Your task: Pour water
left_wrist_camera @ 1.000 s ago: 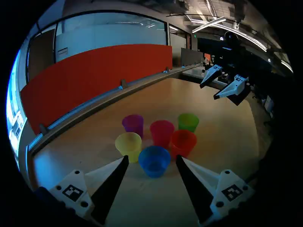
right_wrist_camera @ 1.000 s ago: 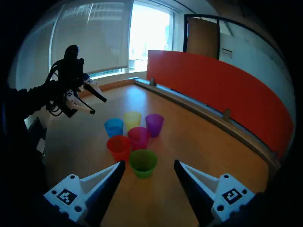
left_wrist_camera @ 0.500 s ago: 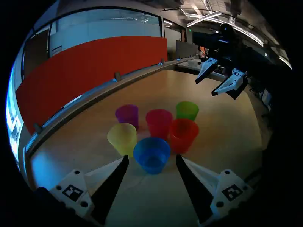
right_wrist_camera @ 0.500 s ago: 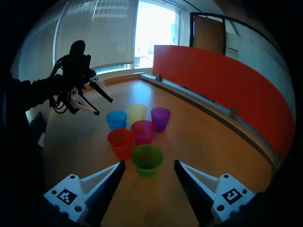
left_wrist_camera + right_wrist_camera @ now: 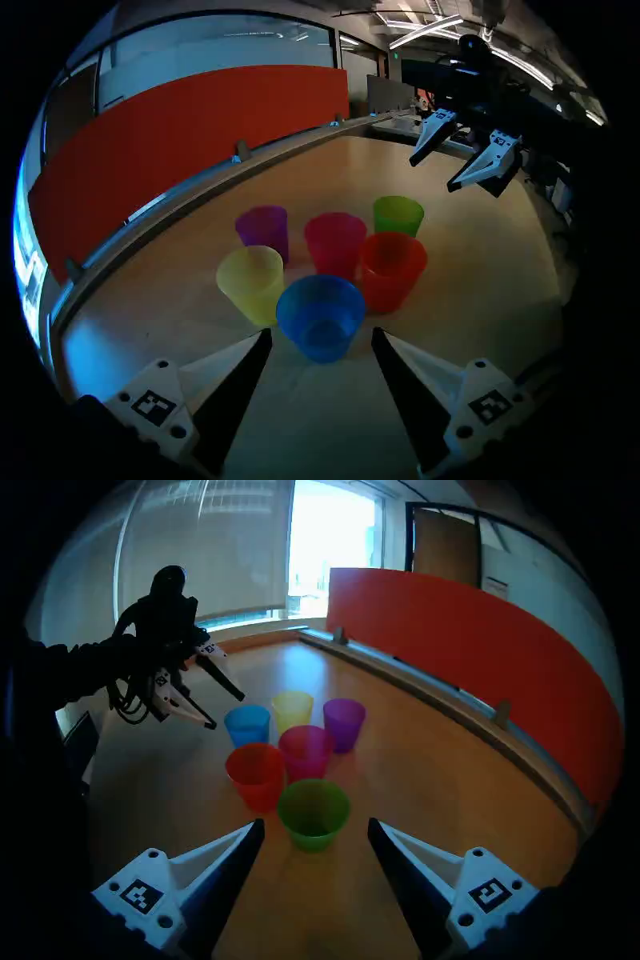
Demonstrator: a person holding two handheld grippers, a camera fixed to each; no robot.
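Six cups [image 5: 336, 240], left tongs [image 5: 321, 331] spread, right tongs [image 5: 315, 822] spread; sunlit window [image 5: 332, 544]

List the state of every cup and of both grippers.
Blue cup: upright, looks empty.
Green cup: upright, looks empty.
Yellow cup: upright, inside hard to see.
Purple cup: upright, inside hard to see.
Pink cup: upright, inside hard to see.
Red cup: upright, inside hard to see.
Left gripper: fingers open, holding nothing.
Right gripper: fingers open, holding nothing.
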